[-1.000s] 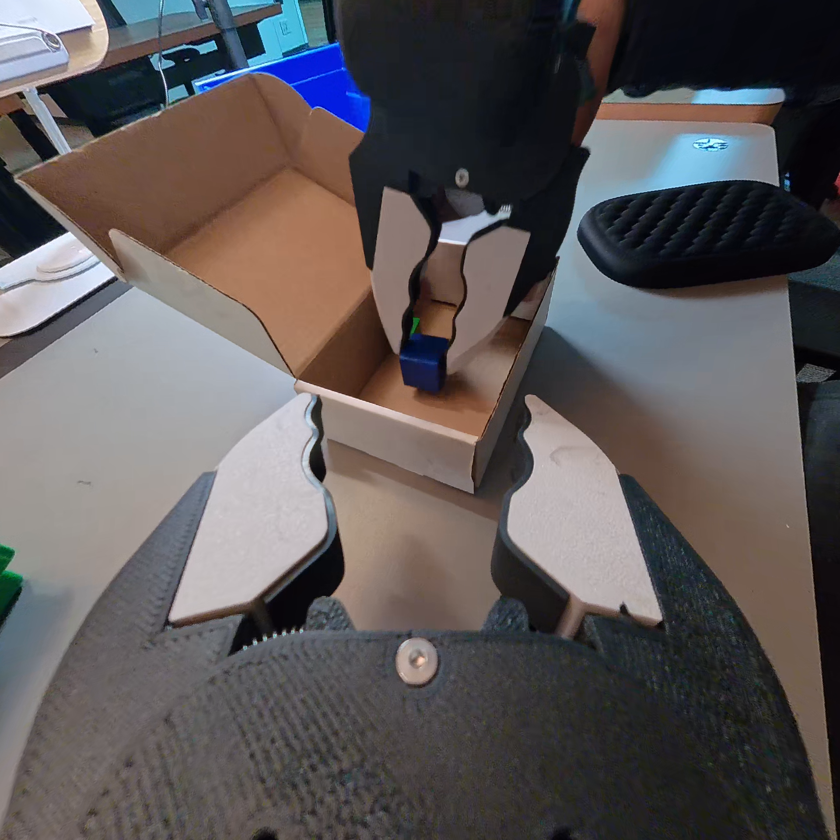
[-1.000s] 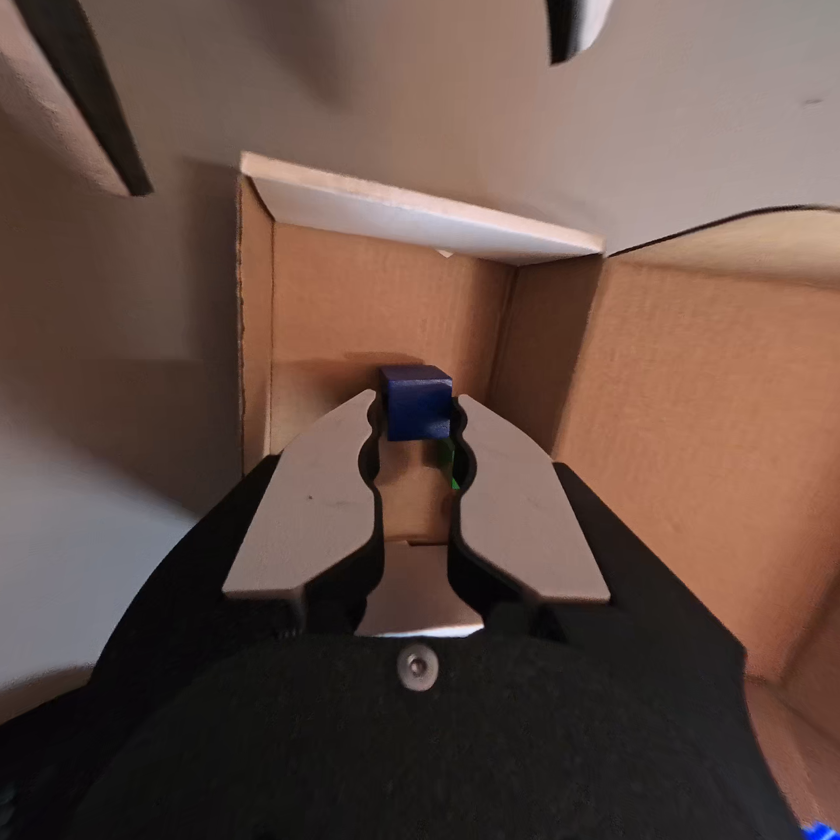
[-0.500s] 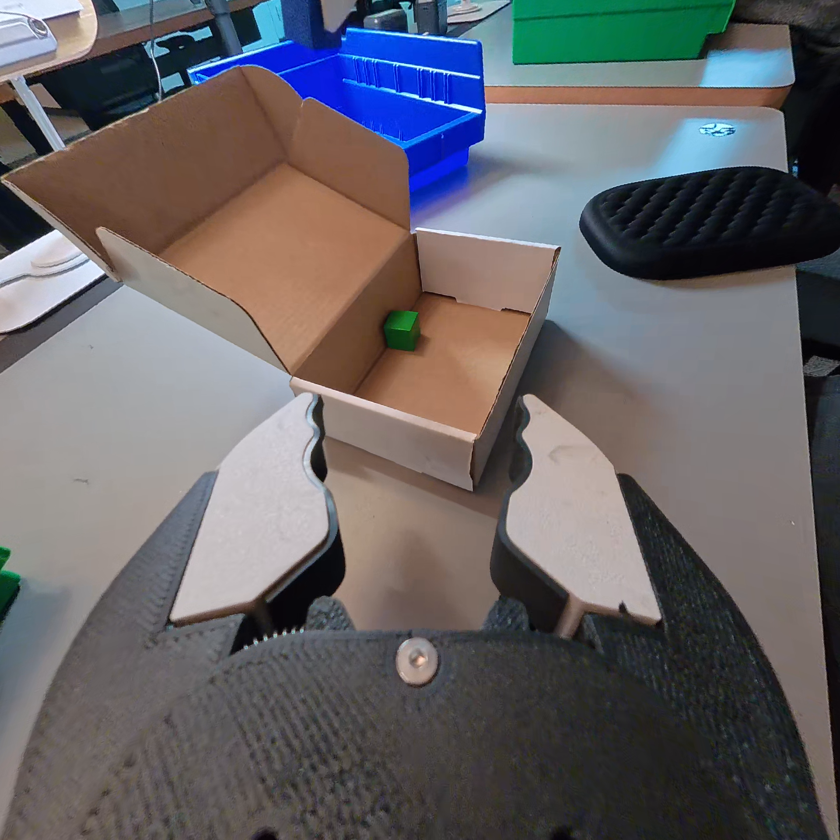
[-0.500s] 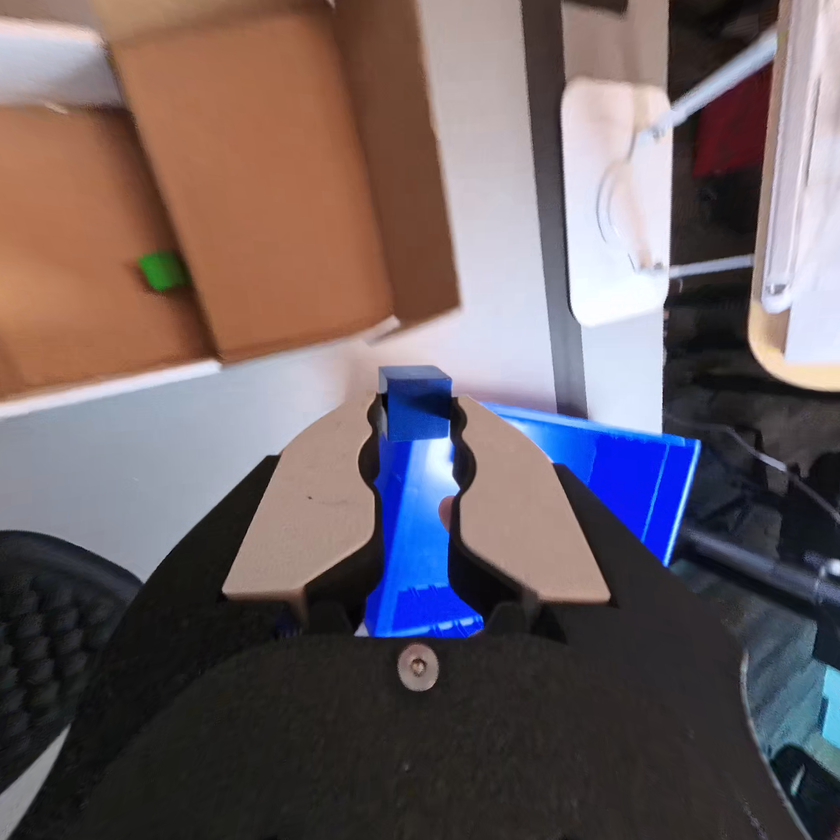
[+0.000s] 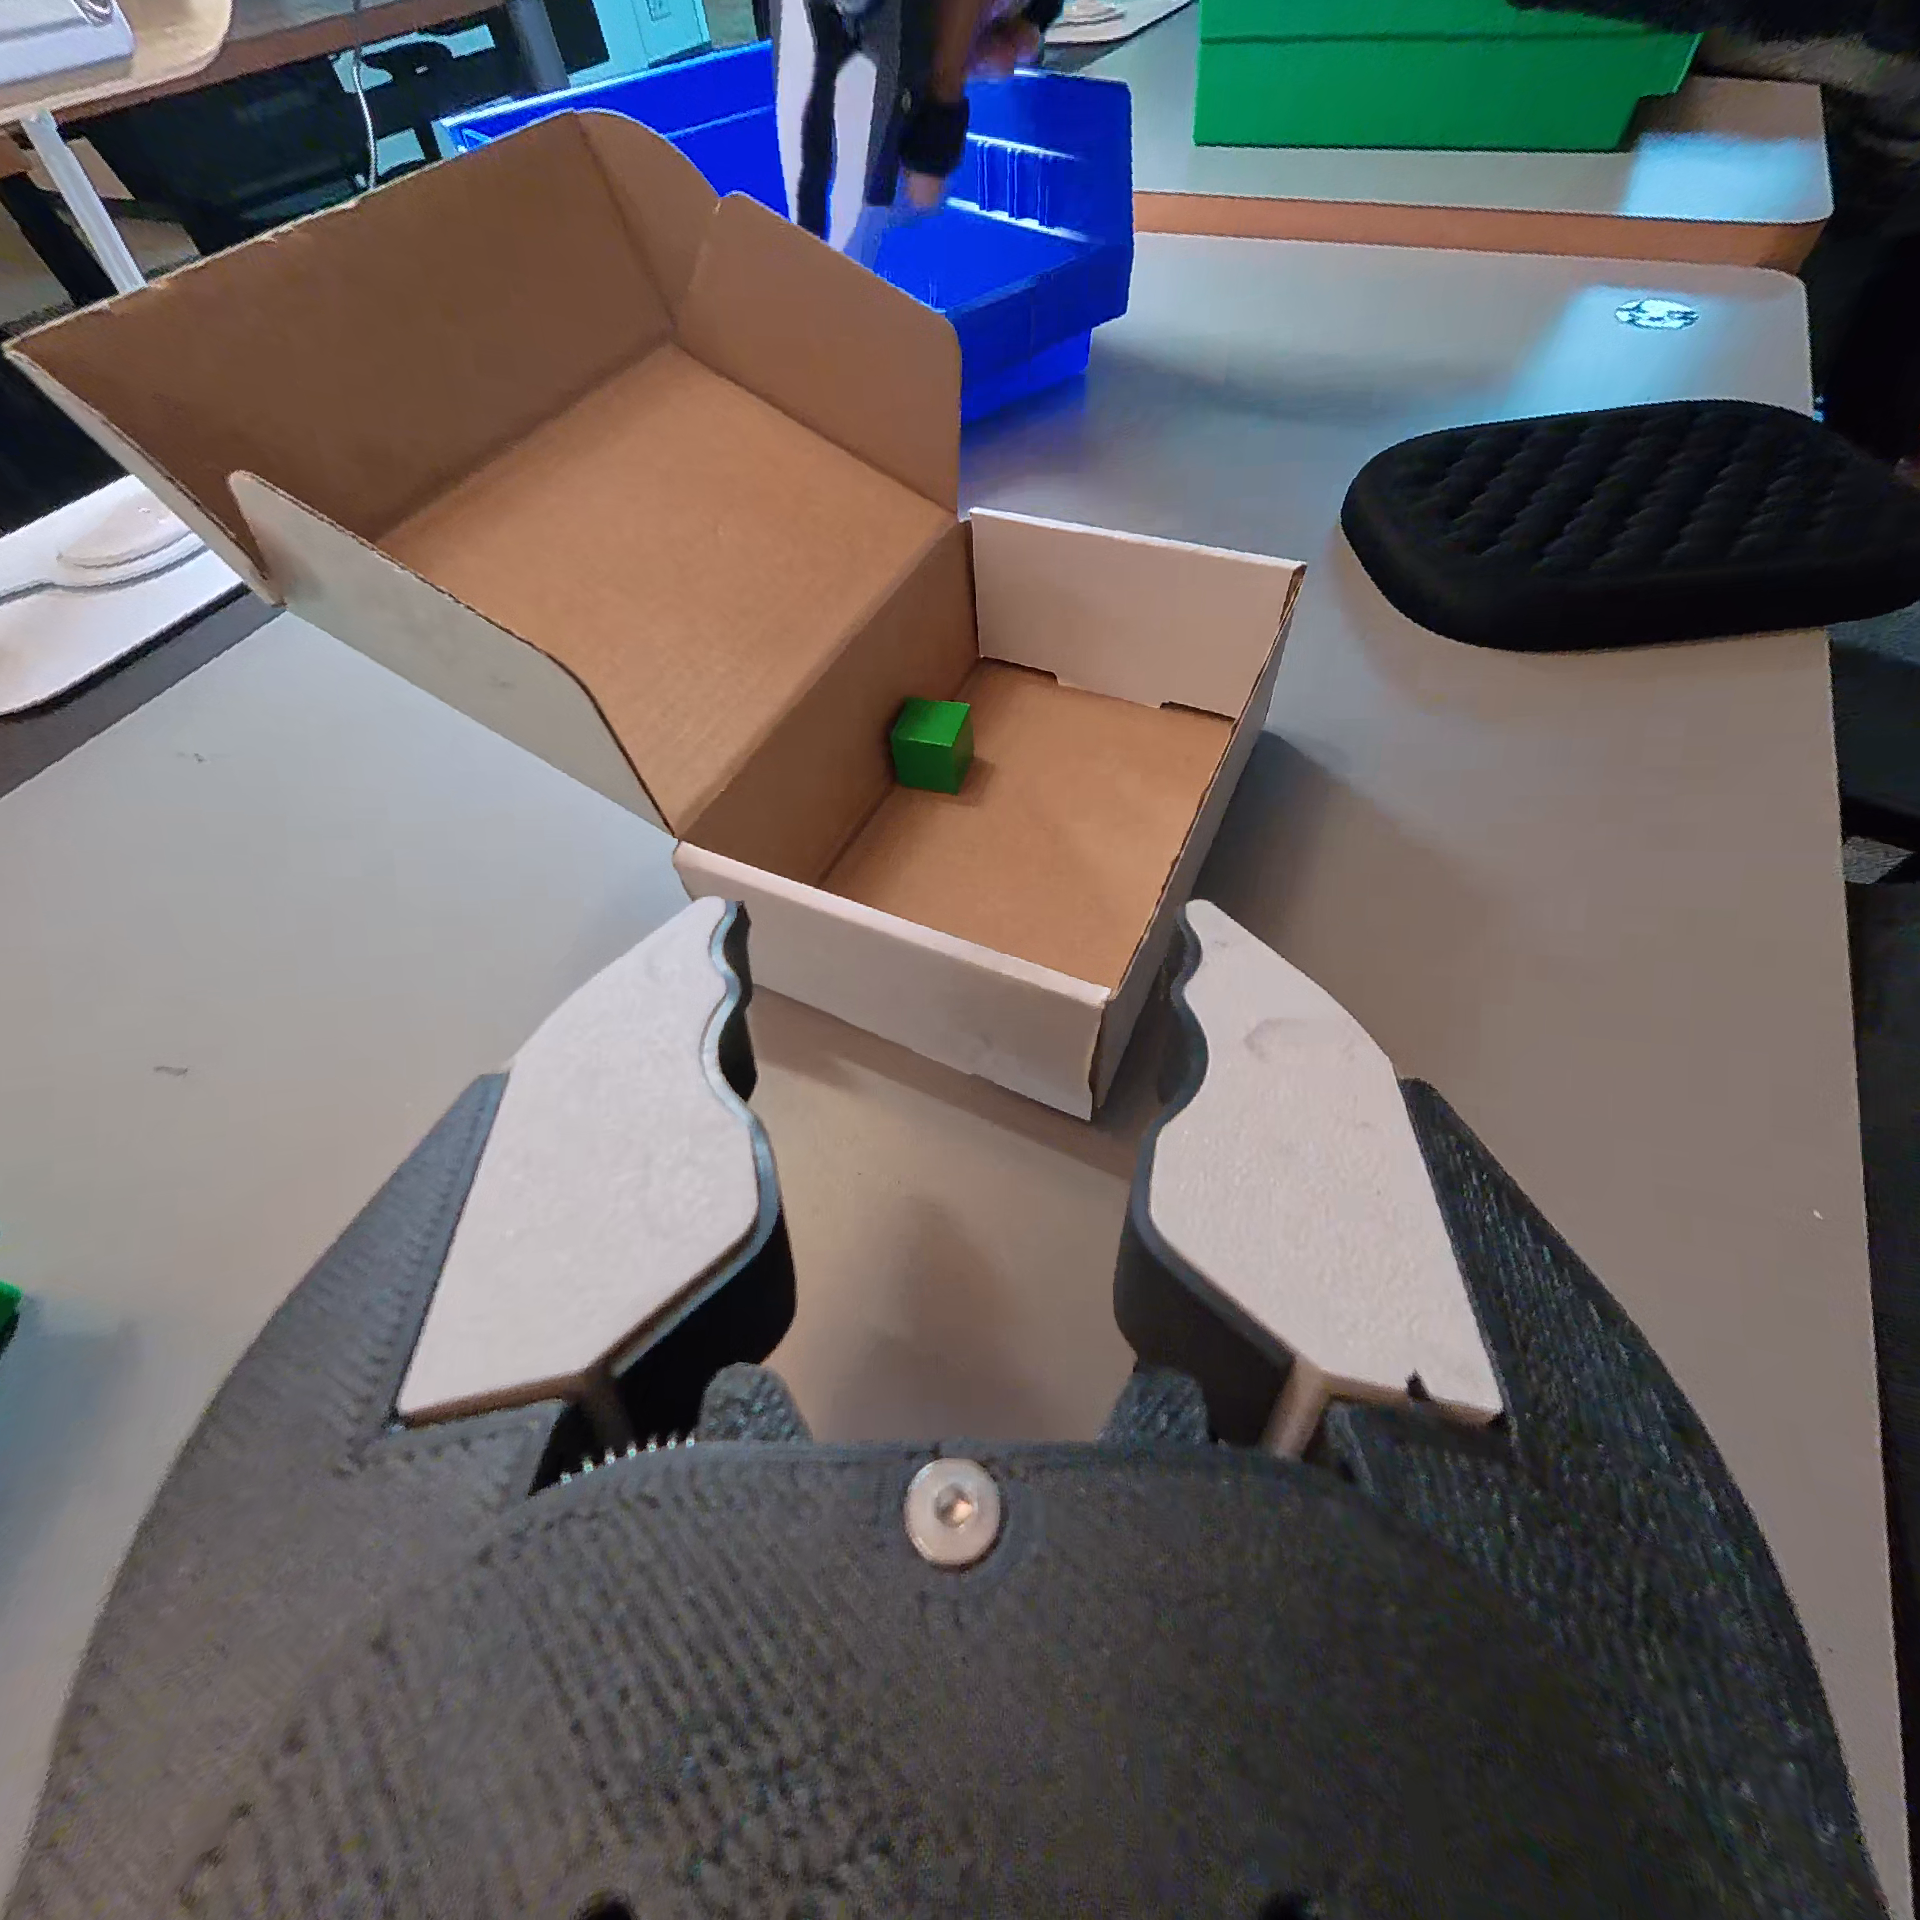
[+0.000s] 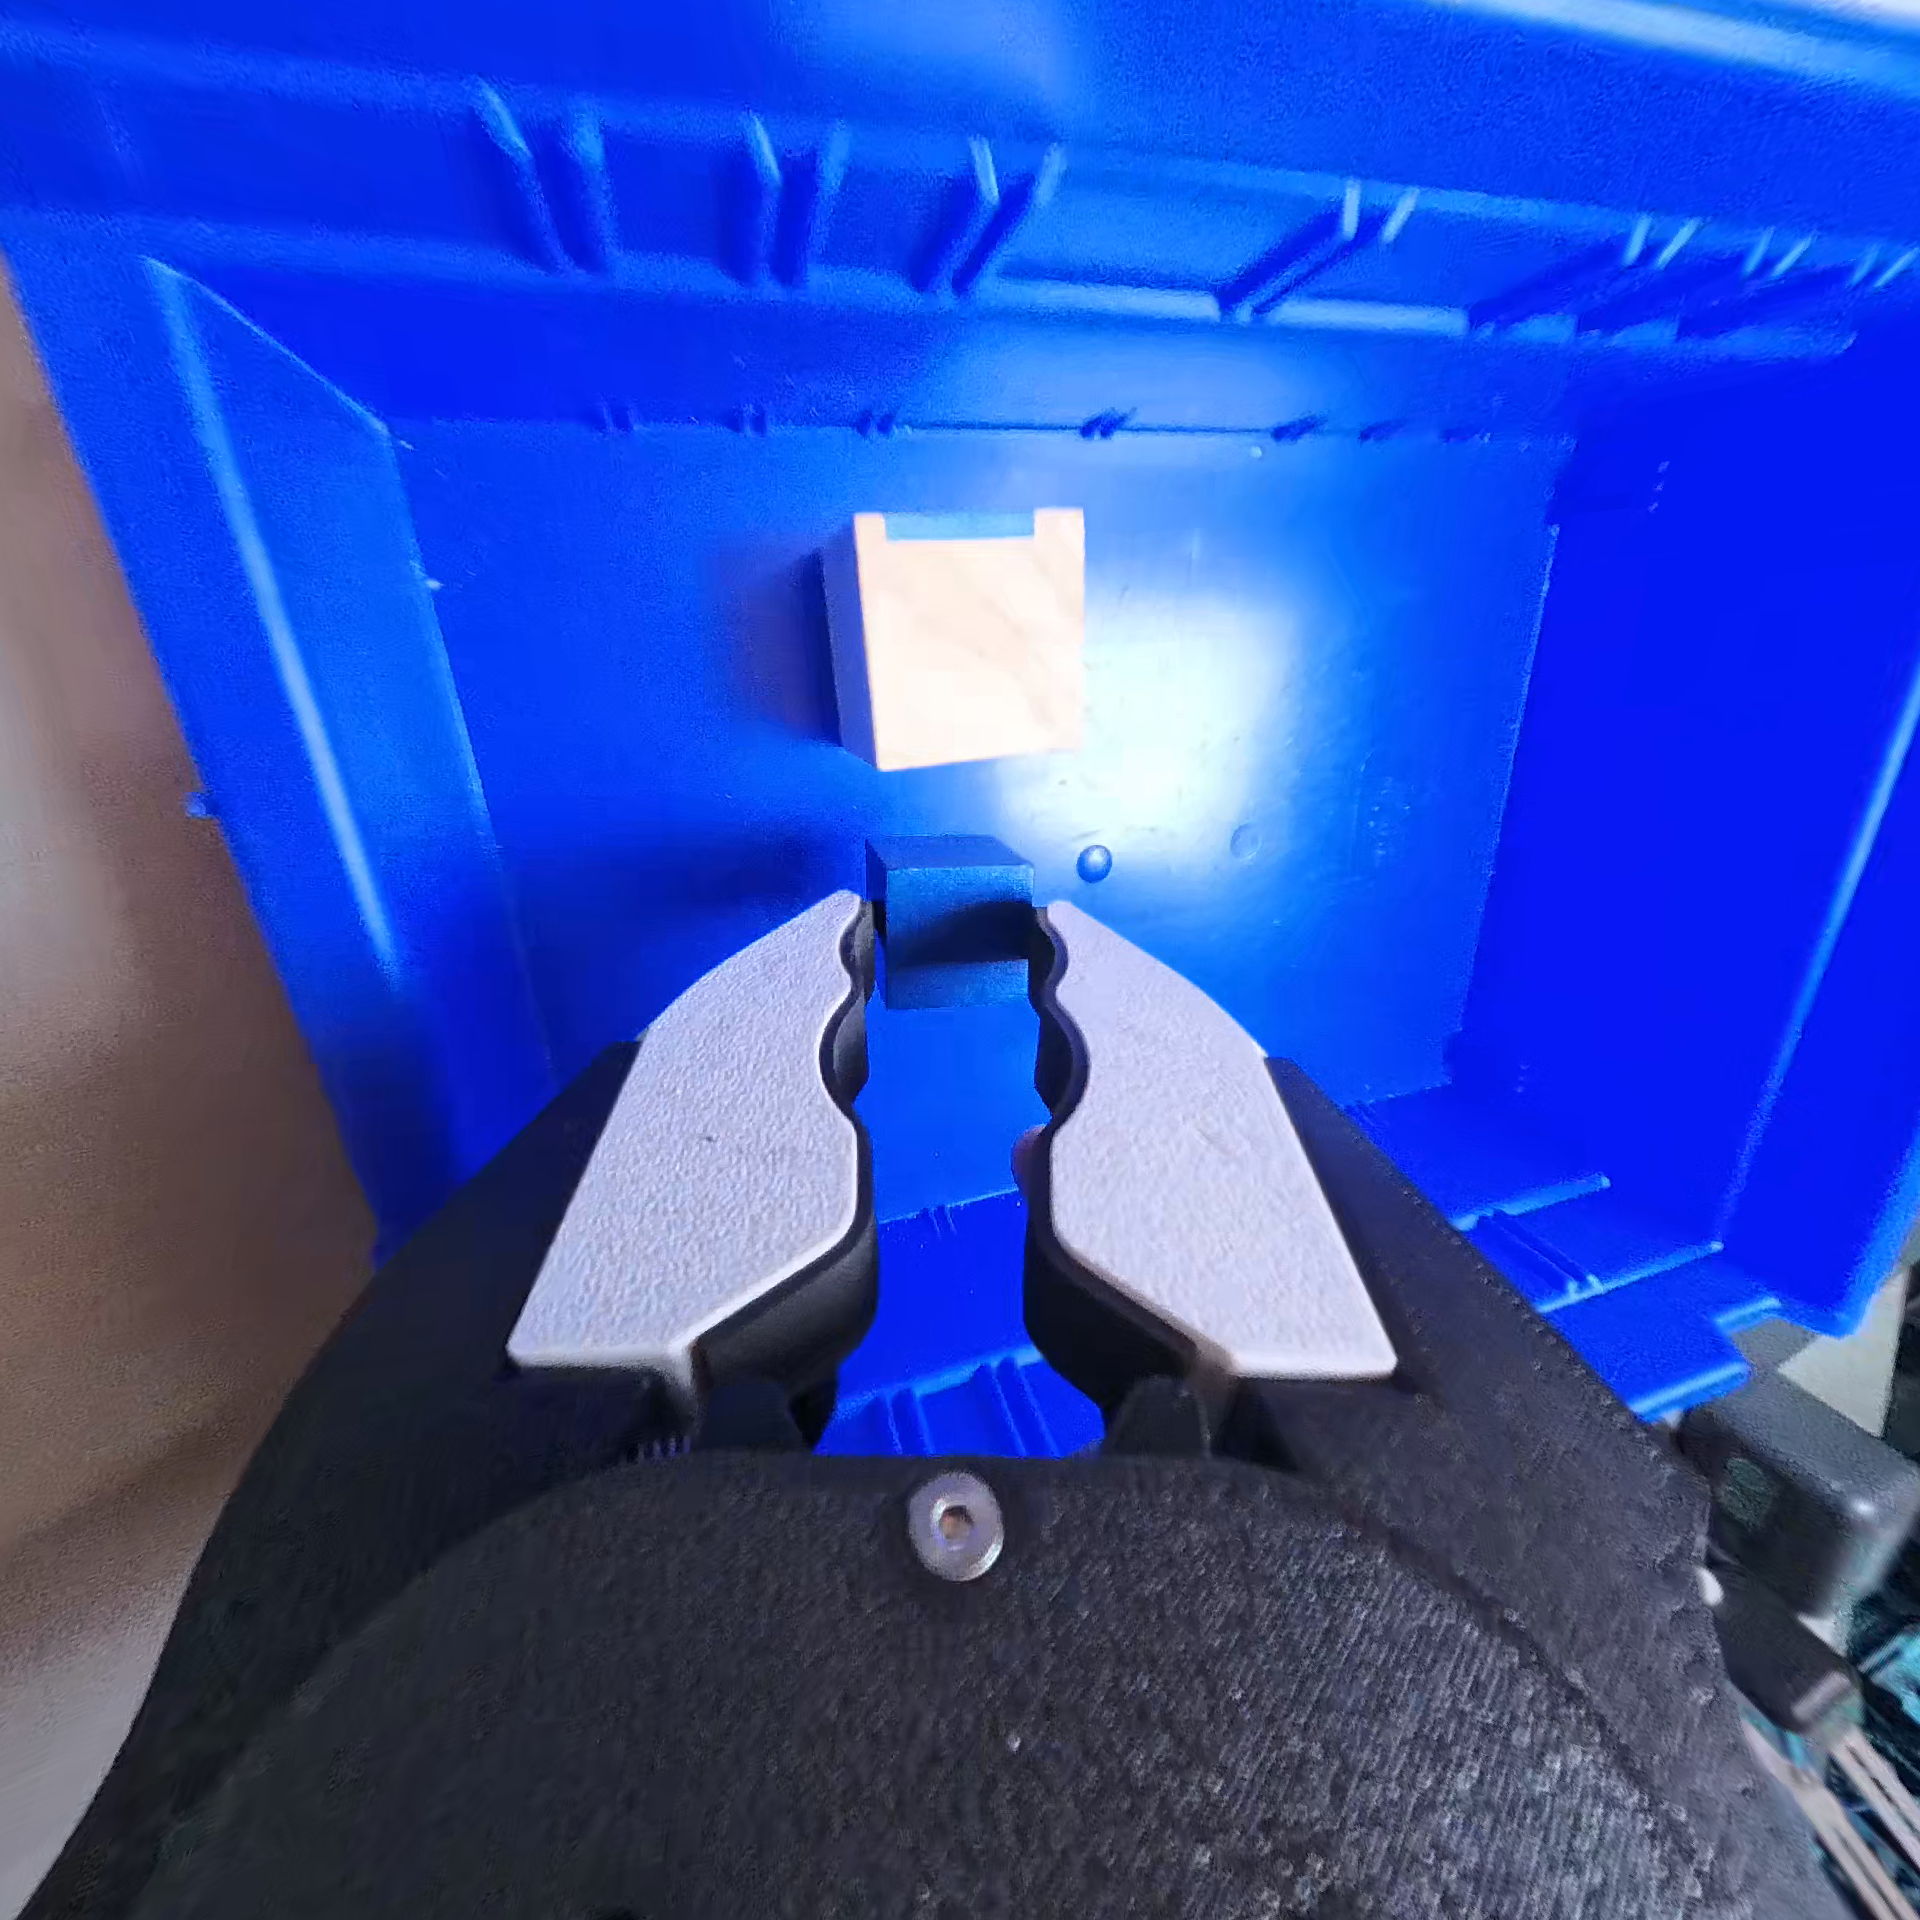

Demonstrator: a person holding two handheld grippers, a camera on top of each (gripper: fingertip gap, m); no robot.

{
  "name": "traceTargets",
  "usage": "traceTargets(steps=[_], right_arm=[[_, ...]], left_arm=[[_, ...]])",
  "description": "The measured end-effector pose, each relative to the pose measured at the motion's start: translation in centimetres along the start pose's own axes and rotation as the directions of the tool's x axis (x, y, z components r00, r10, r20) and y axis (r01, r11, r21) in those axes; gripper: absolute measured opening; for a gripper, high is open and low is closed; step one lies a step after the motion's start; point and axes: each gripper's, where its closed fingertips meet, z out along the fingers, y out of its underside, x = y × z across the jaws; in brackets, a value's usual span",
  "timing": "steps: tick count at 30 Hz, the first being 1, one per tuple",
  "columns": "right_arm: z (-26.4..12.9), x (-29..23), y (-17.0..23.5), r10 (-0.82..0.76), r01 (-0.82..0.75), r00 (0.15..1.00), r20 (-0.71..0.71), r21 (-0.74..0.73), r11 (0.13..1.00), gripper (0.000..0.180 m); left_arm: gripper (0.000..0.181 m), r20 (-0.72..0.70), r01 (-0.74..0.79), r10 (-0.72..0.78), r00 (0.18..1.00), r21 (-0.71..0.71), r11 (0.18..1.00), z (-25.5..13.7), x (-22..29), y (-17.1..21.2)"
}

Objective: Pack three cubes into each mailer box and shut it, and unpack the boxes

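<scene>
- We hold a small blue cube [image 6: 956, 935] pinched at the tips of the right gripper [image 6: 954, 940], inside the blue bin [image 6: 1558, 727], just short of a pale wooden cube [image 6: 971, 639] on the bin's floor.
- Our left gripper [image 5: 956, 997] hangs wide open and empty before the mailer box [image 5: 935, 977].
- One green cube [image 5: 932, 745] sits in the box against its hinge wall, lid flaps raised.
- We judge the cubes light, rigid and smooth-faced: best gripped on opposite flat sides. The corrugated cardboard is stiff but creasable.
</scene>
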Motion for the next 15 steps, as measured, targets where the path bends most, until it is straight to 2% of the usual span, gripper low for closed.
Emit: traceTargets(steps=[15], right_arm=[[2.4, 0.7, 1.0, -0.023, 0.025, 1.000, 0.015, -0.084, 0.996, 0.028]], left_arm=[[0.074, -0.007, 0.016, -0.016, 1.000, -0.005, 1.000, 0.1, 0.0, 0.1]])
